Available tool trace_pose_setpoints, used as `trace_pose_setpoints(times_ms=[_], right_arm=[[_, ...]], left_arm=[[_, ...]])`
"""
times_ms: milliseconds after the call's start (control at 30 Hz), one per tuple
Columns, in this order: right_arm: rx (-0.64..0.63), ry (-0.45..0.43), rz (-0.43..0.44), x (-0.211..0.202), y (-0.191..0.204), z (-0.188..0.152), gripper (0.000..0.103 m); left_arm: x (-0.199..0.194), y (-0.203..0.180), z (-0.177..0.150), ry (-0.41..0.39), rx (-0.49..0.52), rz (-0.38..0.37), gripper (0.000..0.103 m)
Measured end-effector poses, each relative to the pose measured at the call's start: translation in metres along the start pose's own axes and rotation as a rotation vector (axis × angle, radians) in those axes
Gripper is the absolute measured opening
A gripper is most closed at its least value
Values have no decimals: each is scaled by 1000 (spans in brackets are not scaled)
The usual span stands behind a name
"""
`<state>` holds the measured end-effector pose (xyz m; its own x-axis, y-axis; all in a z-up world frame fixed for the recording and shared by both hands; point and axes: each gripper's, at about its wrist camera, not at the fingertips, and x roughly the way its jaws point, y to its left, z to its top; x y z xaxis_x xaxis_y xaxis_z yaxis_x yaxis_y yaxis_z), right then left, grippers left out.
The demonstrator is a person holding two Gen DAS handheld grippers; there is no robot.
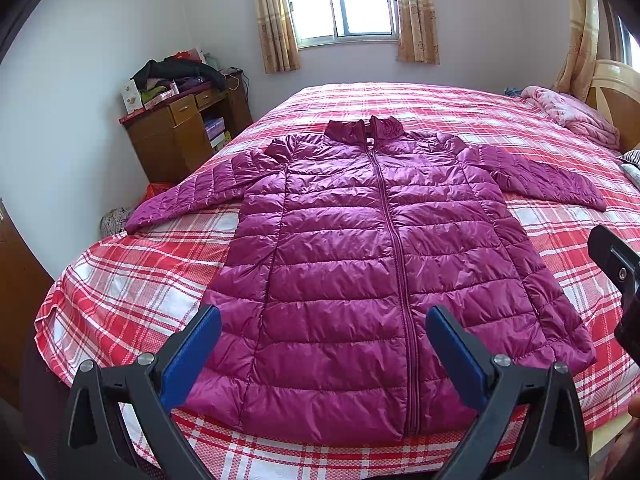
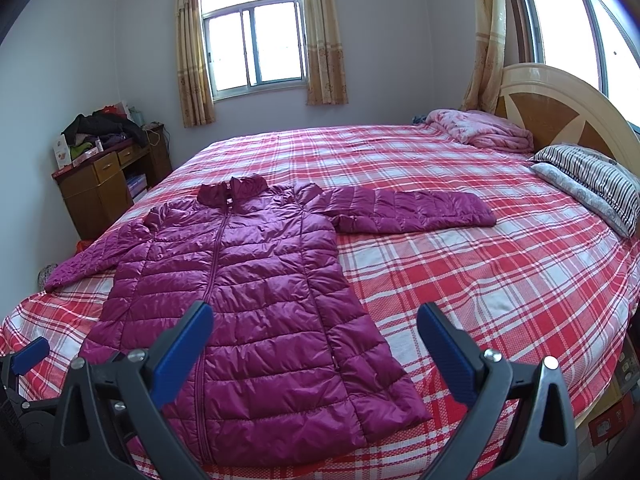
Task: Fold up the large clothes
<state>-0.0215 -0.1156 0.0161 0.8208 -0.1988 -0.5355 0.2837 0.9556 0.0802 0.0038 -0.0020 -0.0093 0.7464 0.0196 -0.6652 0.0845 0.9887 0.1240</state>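
A long magenta quilted jacket lies flat and zipped on the red plaid bed, collar away from me, both sleeves spread out sideways. My left gripper hangs open above the jacket's hem with nothing between its blue pads. In the right wrist view the same jacket lies left of centre, its right sleeve stretched across the bedspread. My right gripper is open and empty over the hem's right side. The left gripper's blue tip shows at the far left.
A wooden desk piled with clothes stands by the far left wall. A folded pink blanket, striped pillows and the headboard lie at the bed's right end. Curtained windows are behind.
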Motion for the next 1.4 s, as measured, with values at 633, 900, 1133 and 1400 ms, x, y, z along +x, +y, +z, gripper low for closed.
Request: trace_pose_setpoints(times_ms=[633,900,1133,1400], right_arm=[[14,32,16,8,0,-5,103],[168,229,72,81,-60,-16,103],[447,199,-19,139,-180,31,103],[773,196,-146,219,-284,78,91]], left_arm=[[2,1,-1,13,-5,-20,102],[49,23,-5,128,-99,-99,102],[96,74,31,87,-202,-27,102],[161,117,109,24,-222,3,102]])
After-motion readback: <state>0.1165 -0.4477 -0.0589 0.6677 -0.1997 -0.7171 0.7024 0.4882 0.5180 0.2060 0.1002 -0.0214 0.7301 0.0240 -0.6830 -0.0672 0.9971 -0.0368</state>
